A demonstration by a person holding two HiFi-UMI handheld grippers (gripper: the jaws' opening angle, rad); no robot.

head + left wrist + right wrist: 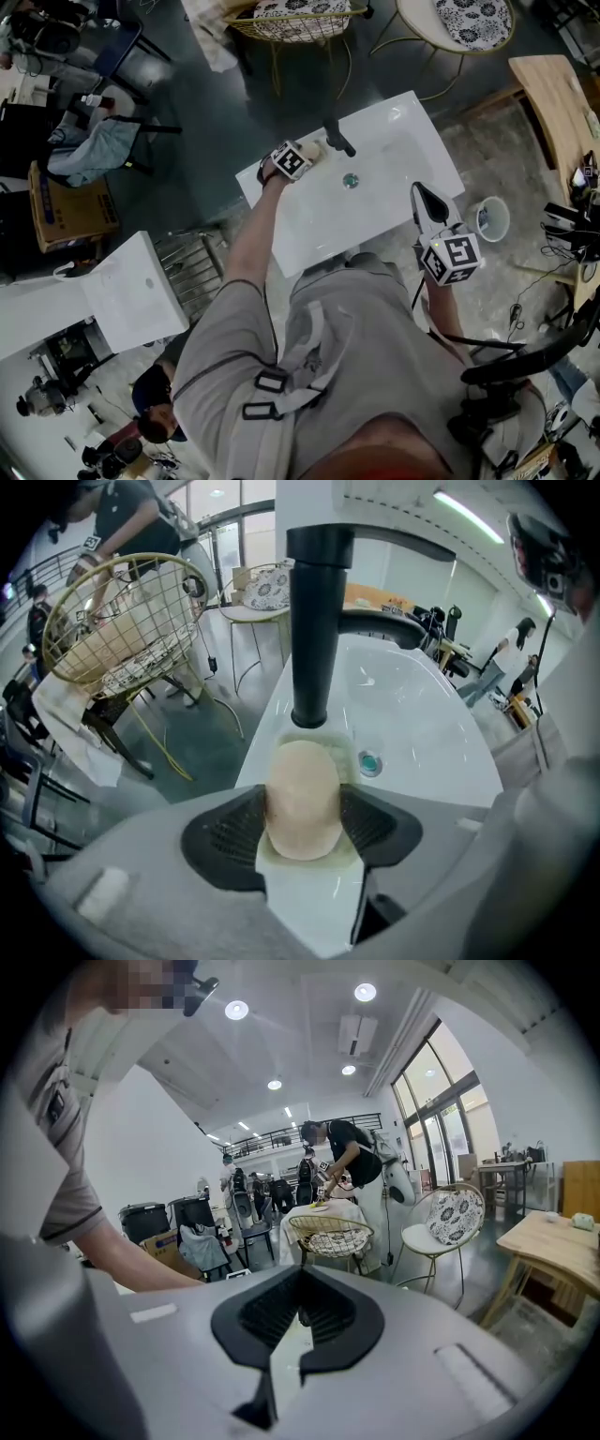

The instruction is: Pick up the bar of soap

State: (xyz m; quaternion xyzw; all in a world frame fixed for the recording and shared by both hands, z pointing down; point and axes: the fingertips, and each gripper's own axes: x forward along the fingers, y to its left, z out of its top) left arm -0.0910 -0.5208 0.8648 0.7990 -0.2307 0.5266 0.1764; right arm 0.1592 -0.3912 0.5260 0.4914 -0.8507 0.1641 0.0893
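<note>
The fingers (225,832) of the left gripper (302,808) pinch the bar of soap (302,794), one black ribbed pad pressed to each long side of it. The pale, rounded bar sticks out past the fingertips, and its near end sits back between the pads. Under it is the flat white edge of the sink (422,733); whether the bar rests on that edge or is just clear of it I cannot tell.

Just beyond the fingertips, nearly touching the far end of the soap, stands the black faucet (314,621). Its spout bends off to the right of the fingers and over the basin. The drain (369,762) lies a little to the right of the fingertips, down in the basin. Far off to the left of the fingers is a gold wire chair (122,621).

The fingers (262,1316) of the right gripper (298,1314) are drawn together with nothing between them (only a thin wedge of white shows at their base). In the head view this gripper (424,199) is over the sink's near right corner, well apart from the left gripper (309,155).
</note>
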